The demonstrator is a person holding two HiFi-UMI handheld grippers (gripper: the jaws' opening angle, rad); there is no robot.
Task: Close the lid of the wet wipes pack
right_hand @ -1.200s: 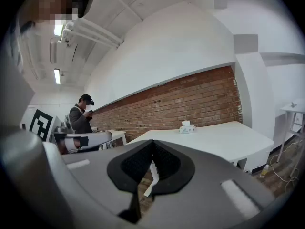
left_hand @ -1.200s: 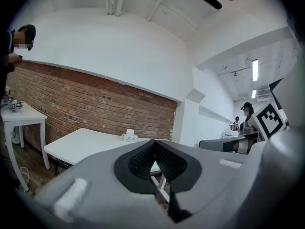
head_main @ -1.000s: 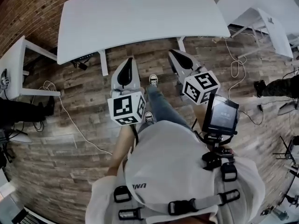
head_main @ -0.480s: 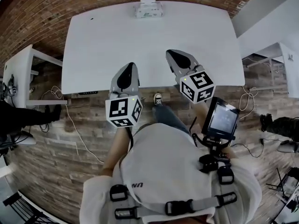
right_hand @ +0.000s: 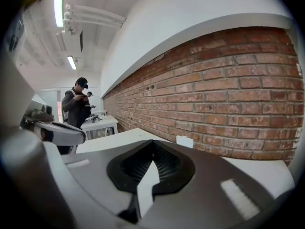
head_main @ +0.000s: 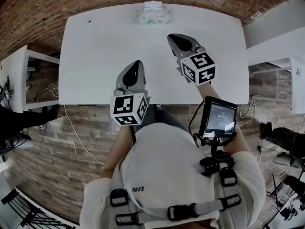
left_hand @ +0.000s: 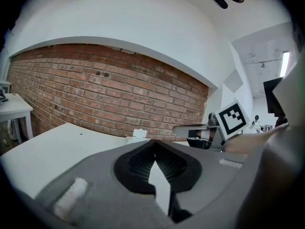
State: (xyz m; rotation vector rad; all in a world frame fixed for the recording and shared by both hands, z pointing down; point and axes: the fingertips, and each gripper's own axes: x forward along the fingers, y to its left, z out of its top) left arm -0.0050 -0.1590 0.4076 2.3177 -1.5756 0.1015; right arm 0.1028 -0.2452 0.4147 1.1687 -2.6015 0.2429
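Note:
The wet wipes pack (head_main: 153, 14) lies at the far edge of the white table (head_main: 95, 46), near the brick wall, with its white lid flap standing up. My left gripper (head_main: 134, 70) hovers shut over the table's near part, far short of the pack. Further in and to the right, my right gripper (head_main: 175, 40) is also shut and empty, a little short of the pack. The pack (left_hand: 137, 134) shows small just beyond the tips of the left gripper (left_hand: 153, 143). In the right gripper view the raised lid (right_hand: 184, 141) shows past the right gripper (right_hand: 152, 144).
A small white side table (head_main: 19, 75) stands at the left and another white table (head_main: 286, 46) at the right. A screen on a rig (head_main: 217, 119) hangs at the person's chest. Cables (head_main: 78, 132) lie on the wood floor. A person (right_hand: 76, 106) stands far off.
The person has stepped up to the table. Both grippers, over the floor a second ago, now hang over the tabletop, and the pack has come into view.

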